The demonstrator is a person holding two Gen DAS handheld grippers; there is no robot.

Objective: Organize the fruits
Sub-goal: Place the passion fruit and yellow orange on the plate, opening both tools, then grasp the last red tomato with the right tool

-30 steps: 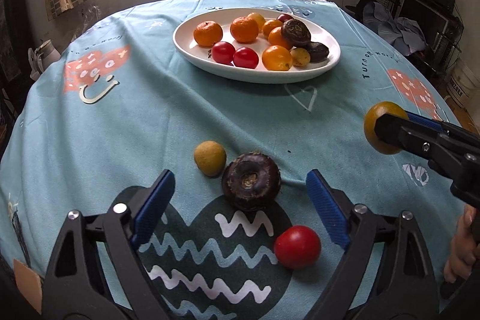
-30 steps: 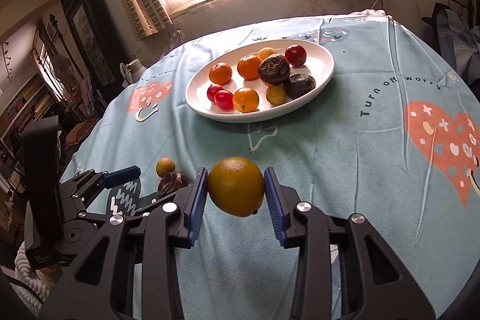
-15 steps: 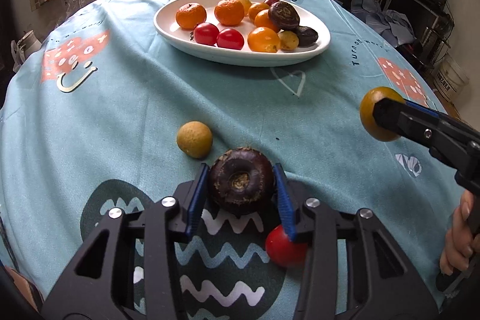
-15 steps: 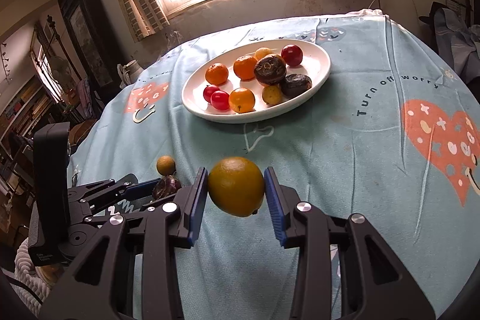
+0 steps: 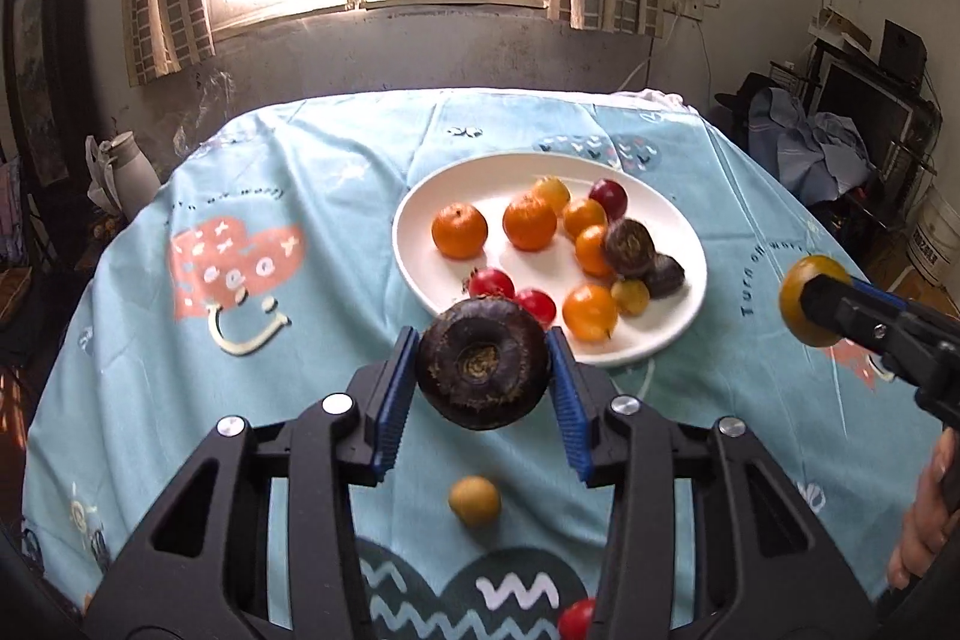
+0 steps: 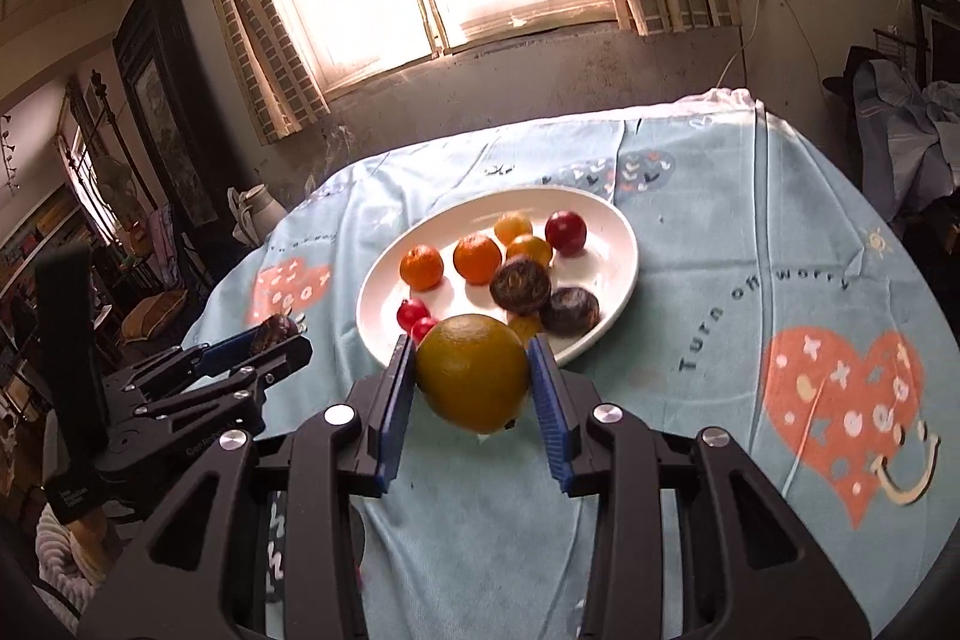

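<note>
My left gripper (image 5: 483, 373) is shut on a dark purple-brown round fruit (image 5: 483, 361) and holds it above the cloth, just short of the white plate (image 5: 420, 214). My right gripper (image 6: 474, 379) is shut on a yellow-orange citrus (image 6: 472, 379), also in the air near the plate's front rim (image 6: 372, 334). The plate holds several oranges, red fruits and dark fruits. The right gripper with its citrus (image 5: 807, 301) shows at the right of the left wrist view. The left gripper with the dark fruit (image 6: 273, 332) shows at the left of the right wrist view.
A small tan fruit (image 5: 474, 501) and a red fruit (image 5: 576, 619) lie on the light blue printed tablecloth (image 5: 300, 196) below the left gripper. A window wall stands behind the round table. A white kettle (image 5: 129, 169) and room clutter sit beyond the edges.
My left gripper closed on the dark fruit, lifted it off the cloth and moved toward the plate. My right gripper rose and moved closer to the plate with the citrus.
</note>
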